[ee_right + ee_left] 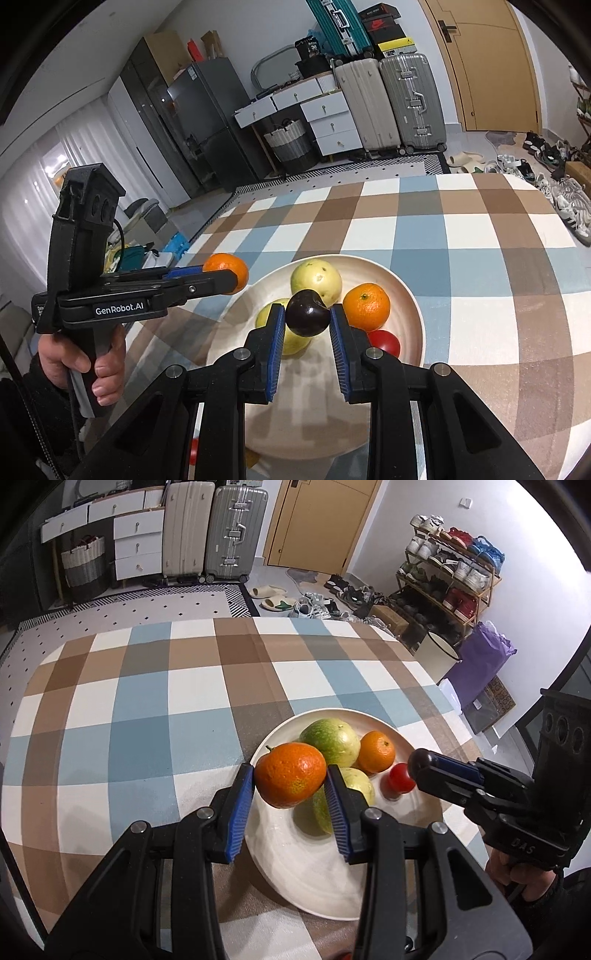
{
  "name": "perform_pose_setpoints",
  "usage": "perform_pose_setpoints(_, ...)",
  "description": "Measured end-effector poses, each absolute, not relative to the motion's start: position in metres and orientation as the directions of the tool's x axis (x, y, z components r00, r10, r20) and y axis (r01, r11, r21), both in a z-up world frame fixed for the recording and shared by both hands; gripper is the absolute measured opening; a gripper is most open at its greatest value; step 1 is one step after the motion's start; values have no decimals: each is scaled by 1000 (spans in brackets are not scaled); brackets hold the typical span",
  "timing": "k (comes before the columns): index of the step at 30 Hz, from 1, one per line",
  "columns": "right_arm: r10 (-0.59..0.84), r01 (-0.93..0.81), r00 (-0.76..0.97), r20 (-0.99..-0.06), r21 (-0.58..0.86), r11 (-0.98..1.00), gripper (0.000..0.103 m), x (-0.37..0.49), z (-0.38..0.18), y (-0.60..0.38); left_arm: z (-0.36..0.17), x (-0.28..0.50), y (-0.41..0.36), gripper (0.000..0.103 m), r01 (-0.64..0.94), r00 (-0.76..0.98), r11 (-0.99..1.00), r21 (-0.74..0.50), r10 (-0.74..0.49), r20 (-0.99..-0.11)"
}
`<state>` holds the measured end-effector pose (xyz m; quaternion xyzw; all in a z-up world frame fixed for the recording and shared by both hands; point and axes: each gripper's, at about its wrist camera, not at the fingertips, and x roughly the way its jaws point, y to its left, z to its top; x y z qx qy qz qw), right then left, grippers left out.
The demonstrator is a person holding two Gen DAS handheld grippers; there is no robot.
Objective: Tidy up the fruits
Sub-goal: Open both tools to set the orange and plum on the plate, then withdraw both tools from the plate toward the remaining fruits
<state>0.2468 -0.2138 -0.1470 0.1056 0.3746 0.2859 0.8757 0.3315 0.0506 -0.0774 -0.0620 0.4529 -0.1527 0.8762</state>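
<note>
My left gripper point(290, 773) is shut on a large orange point(288, 786), held just above the near-left rim of a white plate point(295, 886). In the plate lie two green-yellow guavas point(332, 740), a small orange point(376, 751) and a red tomato point(397, 779). In the right wrist view my right gripper point(307, 312) is shut on a dark plum point(308, 317) above the plate point(410, 295), over a guava point(316, 280), beside the small orange point(366, 306) and the tomato point(384, 341). The left gripper point(231, 282) shows there at the left with its orange point(223, 267).
The plate rests on a table under a blue, brown and white checked cloth point(147, 720). Beyond the far edge are a patterned rug, suitcases point(214, 528), white drawers and a shoe rack point(450, 572). A person's hand point(74, 362) holds the left gripper's handle.
</note>
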Motion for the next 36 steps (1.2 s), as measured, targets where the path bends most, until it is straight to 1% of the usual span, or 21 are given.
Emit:
perform_pose_setpoints(5,568,-374,545,-617,428,823,25,258,-159,-213,-88,338,48,36,212,526,938,-273,-345,-777)
perform_pose_setpoints(10,569,-378,537,-623,425,822,25,260,-162,-211,-93,344,43,36,213,518,943,-257,-331,-789)
perform_pose_setpoints(11,568,-378,538,-623,424,823,26,261,-162,-211,-92,344,42,36,211,518,946,-246,-321,-793)
perform_pose_setpoints(12,568,-378,541,-620,425,823,32,261,-162,-211,-91,343,40,37,213,520,948,-237,-315,-794)
perform_pose_setpoints(13,571,-378,547,-612,428,821,38,260,-161,-212,-90,343,39,42,217,524,948,-233,-314,-791)
perform_pose_setpoints(14,574,-379,554,-603,431,819,49,259,-159,-213,-88,342,39,51,221,523,946,-238,-321,-789)
perform_pose_setpoints(15,578,-383,560,-594,434,816,51,258,-158,-214,-86,341,39,57,223,525,945,-241,-324,-787)
perform_pose_setpoints(16,579,-386,566,-587,431,815,51,257,-157,-214,-83,340,38,66,222,536,945,-239,-323,-780)
perform_pose_setpoints(17,574,-388,576,-582,424,819,51,256,-155,-215,-80,338,39,68,222,544,946,-235,-320,-775)
perform_pose_setpoints(20,582,-387,584,-567,435,813,51,254,-150,-218,-73,334,40,68,212,561,953,-214,-298,-772)
perform_pose_setpoints(24,581,-374,597,-553,449,812,51,249,-145,-226,-66,328,43,68,208,565,952,-224,-304,-767)
perform_pose_setpoints(36,572,-374,632,-522,440,816,51,219,-128,-239,-47,292,52,68,169,594,964,-206,-266,-759)
